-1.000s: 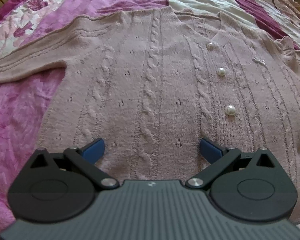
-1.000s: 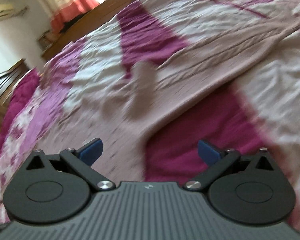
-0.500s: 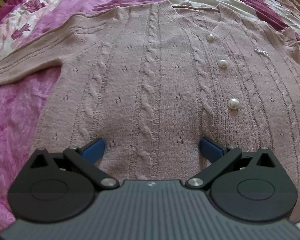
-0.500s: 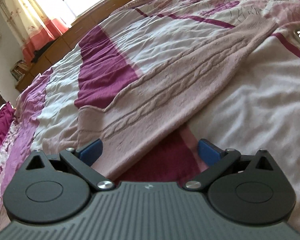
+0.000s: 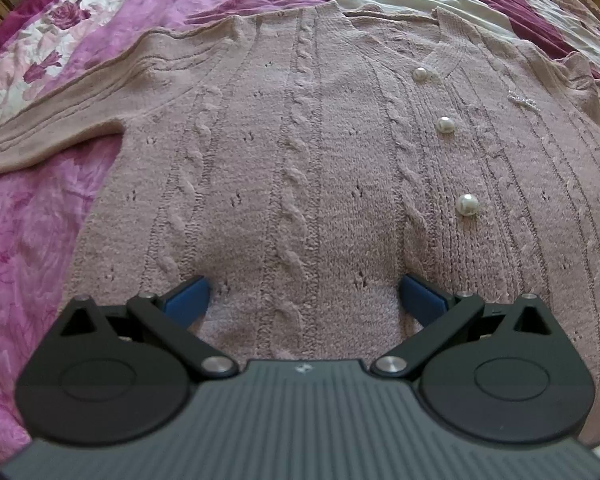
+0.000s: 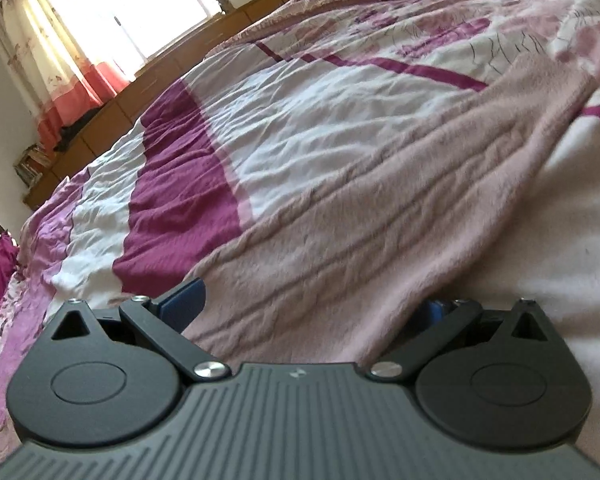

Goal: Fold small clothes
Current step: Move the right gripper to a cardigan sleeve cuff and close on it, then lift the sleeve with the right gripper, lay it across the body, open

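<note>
A pale pink cable-knit cardigan [image 5: 300, 152] lies flat, front up, across a pink and magenta floral bedspread [image 5: 24, 216], filling the middle of the left wrist view. Three pearl buttons [image 5: 446, 124] run down right of centre. The left gripper [image 5: 303, 296] sits low over the hem, fingers spread wide. In the right wrist view the right gripper [image 6: 308, 304] is also spread, a cardigan sleeve [image 6: 380, 236] draped between its fingers, covering the right pad. Wooden cabinets [image 6: 148, 80] and curtains [image 6: 60, 56] stand upper left.
</note>
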### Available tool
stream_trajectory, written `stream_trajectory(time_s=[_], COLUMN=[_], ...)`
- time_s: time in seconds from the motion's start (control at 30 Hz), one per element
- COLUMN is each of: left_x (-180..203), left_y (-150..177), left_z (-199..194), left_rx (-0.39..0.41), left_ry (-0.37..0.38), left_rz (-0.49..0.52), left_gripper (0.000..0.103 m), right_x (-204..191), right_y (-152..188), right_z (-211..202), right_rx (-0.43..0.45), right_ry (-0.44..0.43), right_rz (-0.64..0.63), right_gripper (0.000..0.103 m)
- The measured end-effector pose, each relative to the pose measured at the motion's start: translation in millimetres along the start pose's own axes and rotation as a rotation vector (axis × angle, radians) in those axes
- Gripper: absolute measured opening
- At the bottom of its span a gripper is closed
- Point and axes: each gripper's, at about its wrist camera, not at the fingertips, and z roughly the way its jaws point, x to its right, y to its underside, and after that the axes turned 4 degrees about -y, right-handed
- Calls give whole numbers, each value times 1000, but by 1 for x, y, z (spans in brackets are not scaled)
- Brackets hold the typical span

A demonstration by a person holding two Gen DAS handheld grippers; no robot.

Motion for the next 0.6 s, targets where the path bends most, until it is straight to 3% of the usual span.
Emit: stream_trajectory(time_s=[0.1, 0.13, 0.2, 0.27, 0.37, 0.43, 0.6], left_x=[-1, -1, -1, -1, -1, -1, -2], left_y=[1, 1, 1, 1, 1, 2, 2], left_z=[0, 0, 0, 0, 0, 0, -1], left_rx=[3, 4, 4, 8, 13, 17, 22], left_ry=[1, 2, 2, 3, 6, 7, 14], left_rz=[3, 3, 4, 6, 8, 9, 6], left_gripper=[103, 103, 103, 103, 103, 103, 103], right_x=[3, 3, 2, 2, 1, -3, -14], right_y=[-5, -6, -6, -6, -6, -5, -4], right_z=[3, 2, -2, -4, -13, -22, -55], right_rx=[28, 38, 60, 58, 72, 100, 175], right_ry=[-4, -1, 34, 80, 74, 73, 9], right_rz=[37, 57, 75, 74, 53, 26, 11], right_gripper=[103, 97, 74, 39, 14, 9, 7])
